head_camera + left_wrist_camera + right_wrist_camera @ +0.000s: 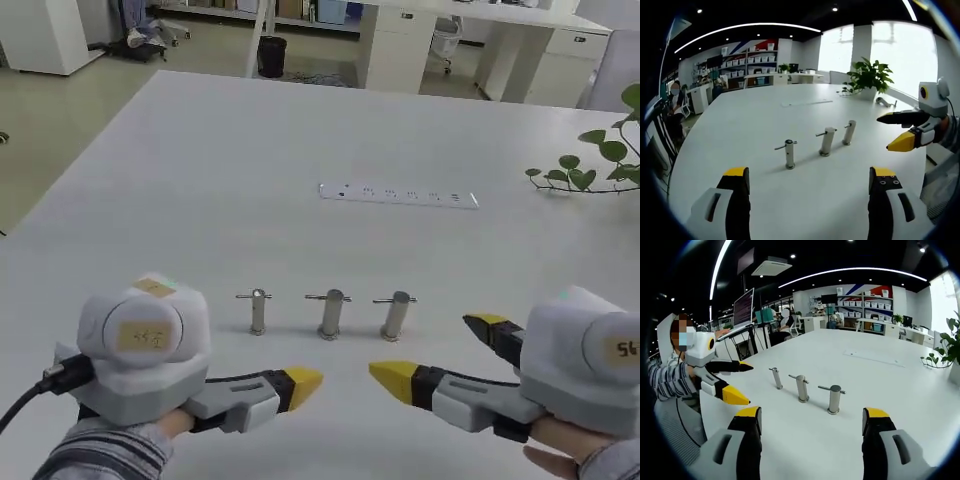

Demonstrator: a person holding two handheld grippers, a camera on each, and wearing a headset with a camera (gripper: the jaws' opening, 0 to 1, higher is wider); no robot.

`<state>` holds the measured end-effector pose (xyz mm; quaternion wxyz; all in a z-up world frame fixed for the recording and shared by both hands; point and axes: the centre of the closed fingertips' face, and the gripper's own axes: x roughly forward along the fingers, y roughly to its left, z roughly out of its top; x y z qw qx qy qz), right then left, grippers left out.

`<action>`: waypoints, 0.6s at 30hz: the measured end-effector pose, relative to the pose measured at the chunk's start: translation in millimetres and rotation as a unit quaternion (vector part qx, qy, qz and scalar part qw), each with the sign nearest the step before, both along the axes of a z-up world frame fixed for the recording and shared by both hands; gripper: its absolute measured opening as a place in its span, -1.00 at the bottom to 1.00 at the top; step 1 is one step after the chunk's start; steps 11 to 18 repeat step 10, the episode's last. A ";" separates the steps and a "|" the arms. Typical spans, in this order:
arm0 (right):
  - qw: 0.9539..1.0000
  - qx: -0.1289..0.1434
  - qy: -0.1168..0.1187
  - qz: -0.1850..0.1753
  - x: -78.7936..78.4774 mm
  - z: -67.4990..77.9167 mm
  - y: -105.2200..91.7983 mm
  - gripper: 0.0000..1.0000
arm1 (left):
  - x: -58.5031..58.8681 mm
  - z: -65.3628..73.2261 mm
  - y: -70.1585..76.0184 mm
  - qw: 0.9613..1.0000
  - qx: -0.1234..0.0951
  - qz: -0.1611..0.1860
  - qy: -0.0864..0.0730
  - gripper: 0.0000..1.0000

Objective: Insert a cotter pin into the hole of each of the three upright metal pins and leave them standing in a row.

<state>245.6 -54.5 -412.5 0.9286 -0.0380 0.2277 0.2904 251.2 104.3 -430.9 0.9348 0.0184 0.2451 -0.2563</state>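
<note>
Desk (200,170): one, white.
Power strip (398,195): one, lying flat, well beyond the row.
Tools: two. Left tool (809,176) has its jaws spread wide and holds nothing. Right tool (811,416) is the same, spread and empty. Both are on the near side of the row, apart from it.
Pins: three, upright in a row on the desk: left pin (258,314), middle pin (331,318), right pin (397,318).
Cotter pins (328,297): three, one crosswise through each head.

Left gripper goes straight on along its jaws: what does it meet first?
The line of the left gripper runs between the nearest pin and the middle pin. It would probably clip one of them, or slip through. Depth is unclear.
</note>
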 end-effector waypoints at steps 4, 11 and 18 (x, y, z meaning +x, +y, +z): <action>1.000 -0.003 0.002 0.001 -2.7 -0.9 1.4 0.59 | -0.2 -0.5 0.6 1.000 0.001 0.001 0.001 0.97; 1.000 0.000 0.003 -0.004 -3.1 0.8 -1.3 0.57 | -0.1 -0.9 1.4 1.000 0.003 0.002 0.003 0.96; 1.000 0.000 0.003 -0.004 -3.1 0.8 -1.3 0.57 | -0.1 -0.9 1.4 1.000 0.003 0.002 0.003 0.96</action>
